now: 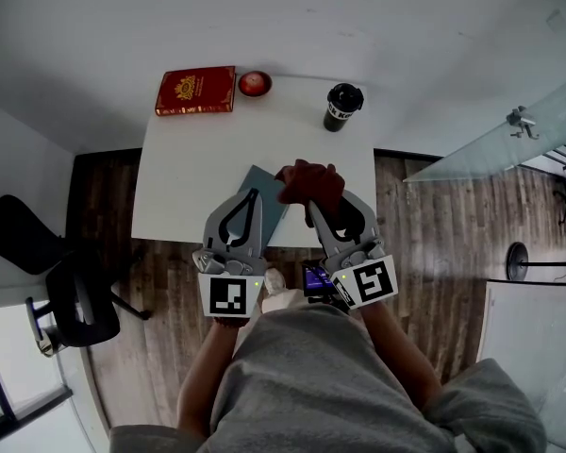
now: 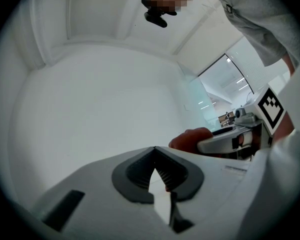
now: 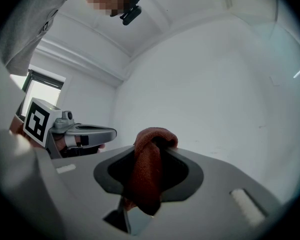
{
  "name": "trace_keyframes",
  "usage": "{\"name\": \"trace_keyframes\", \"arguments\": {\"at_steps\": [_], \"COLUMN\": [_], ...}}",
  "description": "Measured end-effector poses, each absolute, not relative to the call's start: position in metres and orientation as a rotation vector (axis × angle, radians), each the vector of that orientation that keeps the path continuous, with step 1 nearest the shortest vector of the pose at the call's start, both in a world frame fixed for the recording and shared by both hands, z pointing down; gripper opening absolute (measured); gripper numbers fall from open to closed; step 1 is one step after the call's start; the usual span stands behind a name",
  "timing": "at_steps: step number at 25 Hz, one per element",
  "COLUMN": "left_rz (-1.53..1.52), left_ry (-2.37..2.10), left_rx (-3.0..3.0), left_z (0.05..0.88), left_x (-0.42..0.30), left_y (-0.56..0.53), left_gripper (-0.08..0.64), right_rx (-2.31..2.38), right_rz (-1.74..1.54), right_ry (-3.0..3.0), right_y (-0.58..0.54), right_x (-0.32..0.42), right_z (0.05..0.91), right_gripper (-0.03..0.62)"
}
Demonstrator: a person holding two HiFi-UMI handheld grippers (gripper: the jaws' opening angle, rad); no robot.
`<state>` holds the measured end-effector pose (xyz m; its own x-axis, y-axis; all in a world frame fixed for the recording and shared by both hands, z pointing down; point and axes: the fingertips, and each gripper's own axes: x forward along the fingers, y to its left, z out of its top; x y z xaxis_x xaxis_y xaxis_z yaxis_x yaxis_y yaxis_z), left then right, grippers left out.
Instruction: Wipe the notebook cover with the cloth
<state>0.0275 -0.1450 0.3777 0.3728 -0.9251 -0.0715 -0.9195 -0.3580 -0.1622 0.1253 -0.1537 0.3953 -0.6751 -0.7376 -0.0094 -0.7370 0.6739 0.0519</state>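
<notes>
1. Black office chair [image 1: 71, 295] on the wood floor [image 1: 104, 196], at 9 o'clock off the white tabletop [image 1: 198, 173].
2. Red book [image 1: 195, 91] with a gold emblem lies flat at the tabletop's 11 o'clock corner.
3. Left gripper [image 1: 256, 193] comes in from 6 o'clock. Its jaws are together, tips meeting, and nothing shows between them in the left gripper view. In the head view the tip sits over the left part of the notebook. Contact can't be told.
4. Notebook [image 1: 262, 206], blue-grey cover, lies flat and skewed at 6 o'clock on the tabletop, its low end at the near edge, between the two grippers.
5. Small round red object [image 1: 255, 84] at 12 o'clock by the far edge, just beside the red book. What it is is not clear.
6. Cloth [image 1: 309, 183], dark red and bunched, is at the notebook's 2 o'clock corner and overlaps that corner in the head view.
7. Right gripper [image 1: 315, 209] also comes in from 6 o'clock. Its jaws are clamped on the cloth. In the right gripper view a fold bulges past the tips and the rest hangs down between the pads.
8. Black cup [image 1: 342, 107] with a lid stands upright at 1 o'clock, well apart from the notebook.
9. Glass panel [image 1: 495, 144] at 3 o'clock, off the tabletop.
</notes>
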Motion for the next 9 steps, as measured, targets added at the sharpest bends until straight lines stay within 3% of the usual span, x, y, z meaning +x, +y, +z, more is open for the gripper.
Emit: {"name": "trace_keyframes", "arguments": {"at_steps": [9], "left_rz": [-0.195], "left_ry": [1.609], "left_rx": [-2.406], "left_z": [0.381], "left_x": [0.0227], "left_y": [-0.1399], "left_gripper": [0.006], "right_rx": [1.237], "right_rz": [-0.071], "right_ry": [-2.852], "right_y": [-0.1581], "right_x": [0.1234], "right_z": [0.4011], "right_gripper": [0.138]}}
